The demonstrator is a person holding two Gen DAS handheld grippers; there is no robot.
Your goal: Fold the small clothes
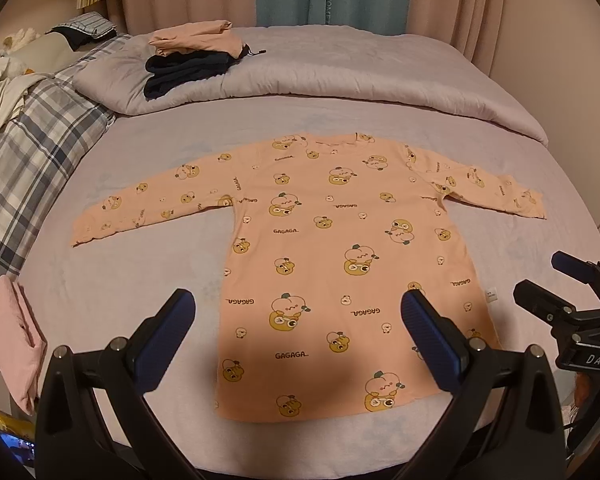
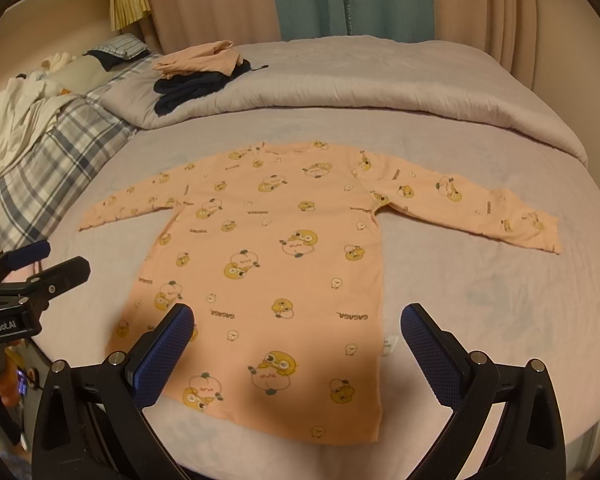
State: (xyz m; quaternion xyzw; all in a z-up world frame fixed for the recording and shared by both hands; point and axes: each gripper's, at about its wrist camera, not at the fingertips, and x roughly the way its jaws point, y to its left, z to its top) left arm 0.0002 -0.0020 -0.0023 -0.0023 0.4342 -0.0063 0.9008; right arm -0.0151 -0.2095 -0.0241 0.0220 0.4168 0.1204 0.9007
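A small peach long-sleeved shirt [image 1: 332, 248] [image 2: 276, 248] printed with yellow cartoon figures lies flat on the bed, both sleeves spread sideways, neck towards the far side. My left gripper [image 1: 298, 312] hovers open above the shirt's near hem, nothing between its blue pads. My right gripper [image 2: 298, 326] is likewise open, above the hem's right part, clear of the cloth. Each gripper shows in the other's view: the right one [image 1: 548, 276] at the right edge, the left one [image 2: 56, 260] at the left edge.
The bed has a pale lilac sheet [image 1: 140, 280]. A rolled grey duvet [image 1: 340, 76] crosses the far side with folded peach and dark clothes [image 1: 192, 60] on it. A plaid blanket [image 1: 32, 152] lies left, a pink folded cloth [image 1: 12, 332] at the near left edge.
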